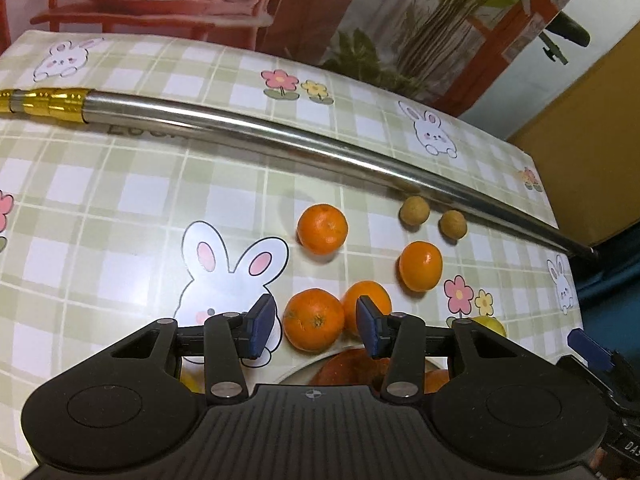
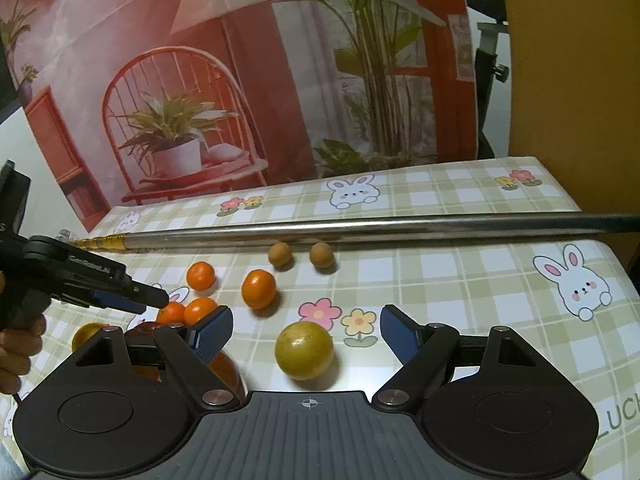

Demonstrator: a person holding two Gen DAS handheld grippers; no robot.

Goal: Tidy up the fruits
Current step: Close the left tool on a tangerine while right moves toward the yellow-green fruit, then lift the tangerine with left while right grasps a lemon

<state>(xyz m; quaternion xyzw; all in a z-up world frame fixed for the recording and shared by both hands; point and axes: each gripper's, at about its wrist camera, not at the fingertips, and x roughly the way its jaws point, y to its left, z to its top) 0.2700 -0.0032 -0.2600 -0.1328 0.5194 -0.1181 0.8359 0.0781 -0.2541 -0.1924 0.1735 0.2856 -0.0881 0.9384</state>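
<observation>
1. Taking the steel rod [image 1: 280,136] lying across the tablecloth [image 1: 120,184] as landmark, all the loose fruit lies on its near side.
2. The left gripper [image 1: 316,328] points steeply down at 2 touching mandarins [image 1: 314,319]; the nearer 1 sits just ahead of the gap between the pads, centred, apart from both. Its jaws stand narrow, barely wider than that fruit, holding nothing.
3. The right gripper [image 2: 306,334] has jaws spread wide, empty; a yellow-green round fruit [image 2: 304,350] lies straight ahead between its fingers, untouched, well nearer than the rod.
4. 2 small brown fruits [image 2: 300,255] sit just beside the rod, 2 more mandarins [image 1: 372,248] between.
5. Being round, no fruit has a long axis to align; each hand seems nearest its own target.
</observation>
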